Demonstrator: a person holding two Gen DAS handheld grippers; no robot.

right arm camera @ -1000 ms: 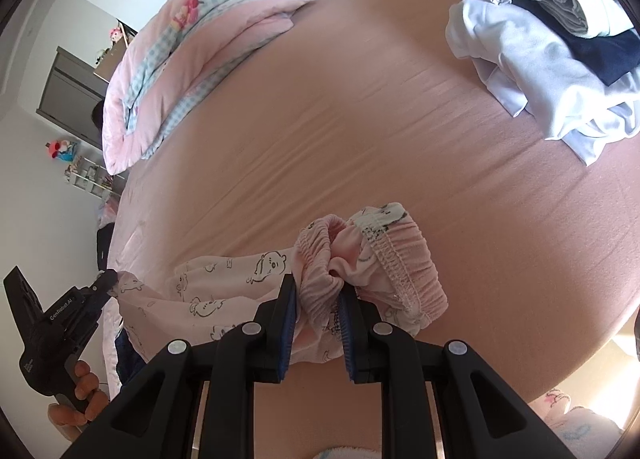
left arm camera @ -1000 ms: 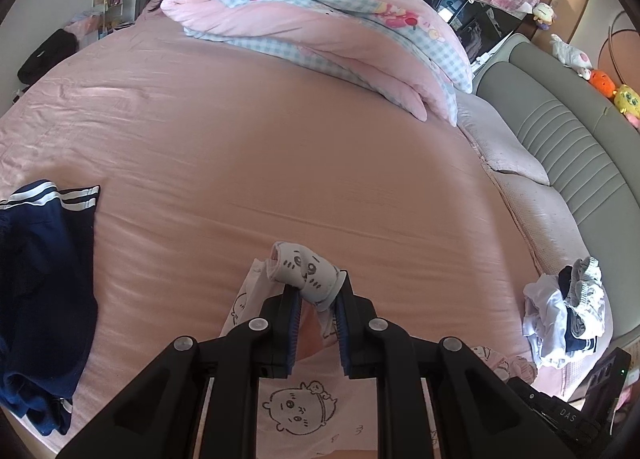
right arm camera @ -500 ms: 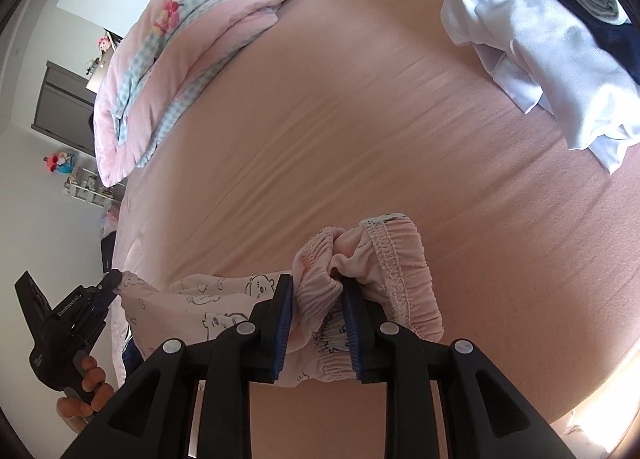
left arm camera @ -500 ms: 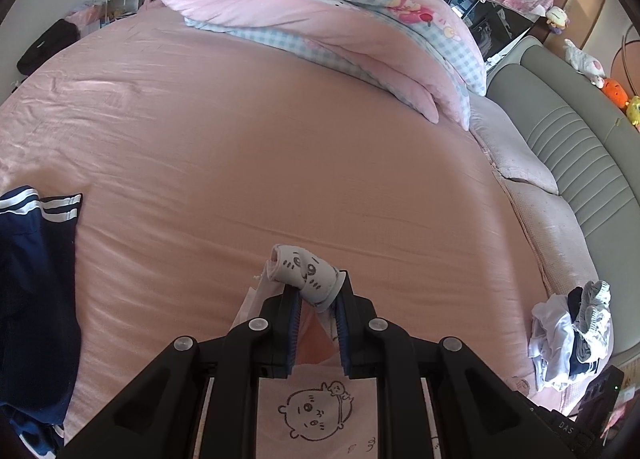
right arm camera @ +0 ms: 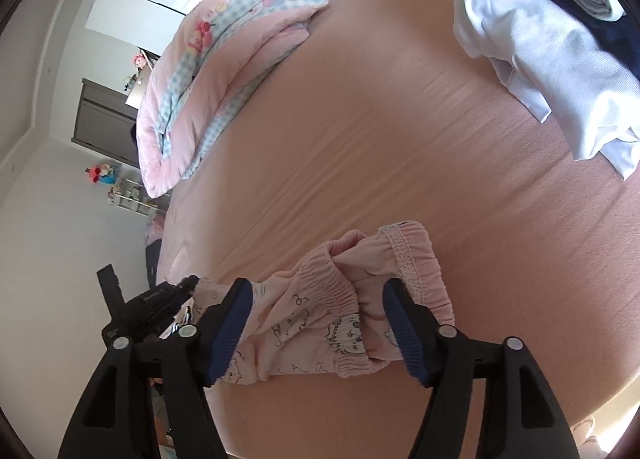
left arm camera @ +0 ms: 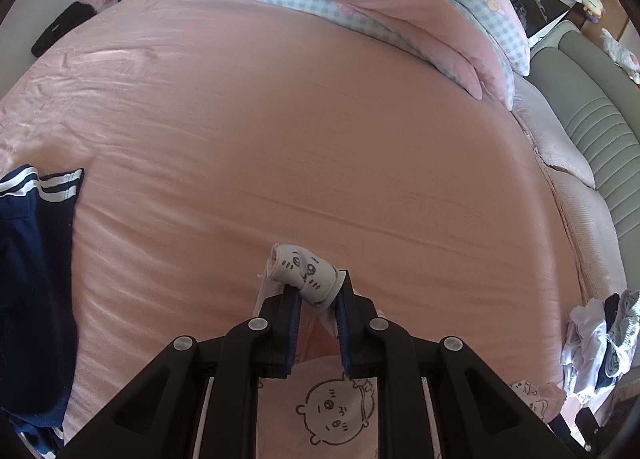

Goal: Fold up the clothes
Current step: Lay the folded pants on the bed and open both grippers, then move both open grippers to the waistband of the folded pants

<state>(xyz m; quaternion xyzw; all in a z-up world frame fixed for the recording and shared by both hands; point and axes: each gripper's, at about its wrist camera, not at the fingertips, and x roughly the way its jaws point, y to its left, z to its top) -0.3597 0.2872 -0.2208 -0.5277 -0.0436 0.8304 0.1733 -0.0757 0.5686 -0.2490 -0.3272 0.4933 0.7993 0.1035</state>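
Two tools act on one garment, pink pyjama trousers (right arm camera: 320, 319) printed with cartoon animals, laid along the near edge of the pink bed (right arm camera: 380, 147). Right tool (right arm camera: 316, 319): a second earlier its pads pinched the gathered elastic waistband (right arm camera: 408, 255); now the jaws are opening and stand wide apart, with the waistband lying slack between them on the sheet and neither pad pressing on it. Left tool (left arm camera: 316, 295): closed on the grey printed cuff (left arm camera: 304, 271) of a trouser leg, as it was a second ago, the cuff bunched above the fingertips while the leg fabric trails back underneath the tool; in the right wrist view this tool (right arm camera: 180, 287) appears at the far end of the garment. Judged meaning: the waist end has been set down and released, so that end is now fixed by its own weight, while the leg end remains under control, presumably to be placed or carried over for a fold. Unfolded clothes (right arm camera: 560, 59) wait in a heap further up the bed, and a navy striped garment (left arm camera: 32, 259) lies to the left
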